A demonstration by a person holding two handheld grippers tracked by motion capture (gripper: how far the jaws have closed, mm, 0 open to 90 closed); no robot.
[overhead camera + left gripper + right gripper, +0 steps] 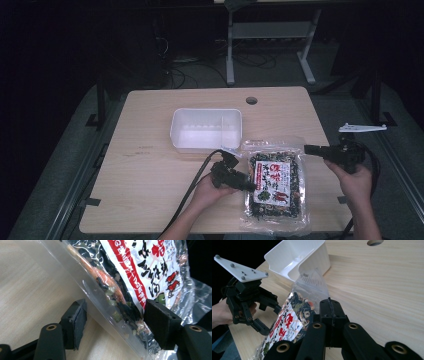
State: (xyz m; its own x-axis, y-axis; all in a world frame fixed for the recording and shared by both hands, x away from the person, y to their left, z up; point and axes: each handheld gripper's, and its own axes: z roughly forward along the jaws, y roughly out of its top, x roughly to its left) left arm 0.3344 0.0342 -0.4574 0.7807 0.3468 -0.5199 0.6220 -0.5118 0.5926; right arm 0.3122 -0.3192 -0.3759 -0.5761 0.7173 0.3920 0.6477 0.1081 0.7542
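The snack bag (274,187) is seen flat on the table (145,165) (near a white tub (206,129)), straddled unpressed by the open left tool (113,320), while the right tool (331,305) is held closed, empty.

Glossy plastic bag (276,192) — matt wood table (150,175)

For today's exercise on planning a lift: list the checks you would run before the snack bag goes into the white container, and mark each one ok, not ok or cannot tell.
1. Left gripper open around the snack bag edge: ok, one pad on each side of the edge.
2. Left pads pressing the bag: not ok, a gap shows beside the left pad.
3. Right gripper holding the bag: cannot tell; its jaws are shut, bag corner close by.
4. White container empty and open on top: ok.
5. Bag on the table, beside the container: ok.
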